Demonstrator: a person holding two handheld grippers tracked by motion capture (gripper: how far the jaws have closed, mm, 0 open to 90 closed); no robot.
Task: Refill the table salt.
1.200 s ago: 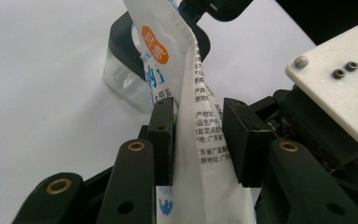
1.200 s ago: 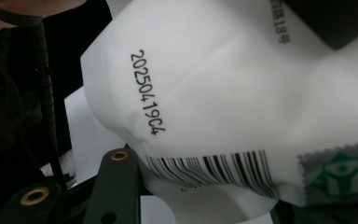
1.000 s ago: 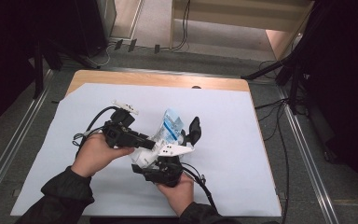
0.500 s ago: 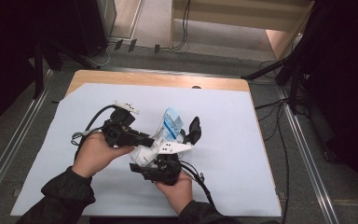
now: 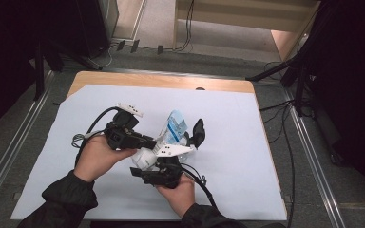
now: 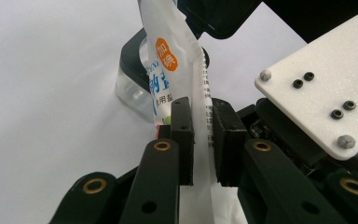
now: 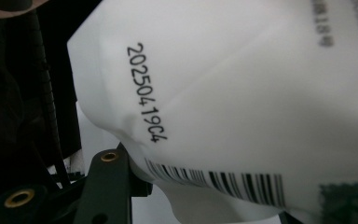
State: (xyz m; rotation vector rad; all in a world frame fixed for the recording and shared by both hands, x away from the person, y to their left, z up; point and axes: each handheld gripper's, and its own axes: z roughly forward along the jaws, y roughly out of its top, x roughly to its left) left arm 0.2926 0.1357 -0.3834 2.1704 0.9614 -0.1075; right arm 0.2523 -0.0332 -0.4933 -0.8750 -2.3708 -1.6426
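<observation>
Left gripper (image 6: 200,140) has just been closing, its jaws now nearly together on the sealed edge of the white pouch (image 6: 177,70) at frame centre. Right gripper (image 5: 178,145), jaws just opening wider, cradles the pouch's body, low and centre in the high view.

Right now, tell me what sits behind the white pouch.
In the left gripper view, a clear container with a black rim stands behind the white pouch. The pouch covers its right side and any contents.

pouch (image 6: 168,70) | white, blue-orange print, barcode | upright, held above white table cover
</observation>
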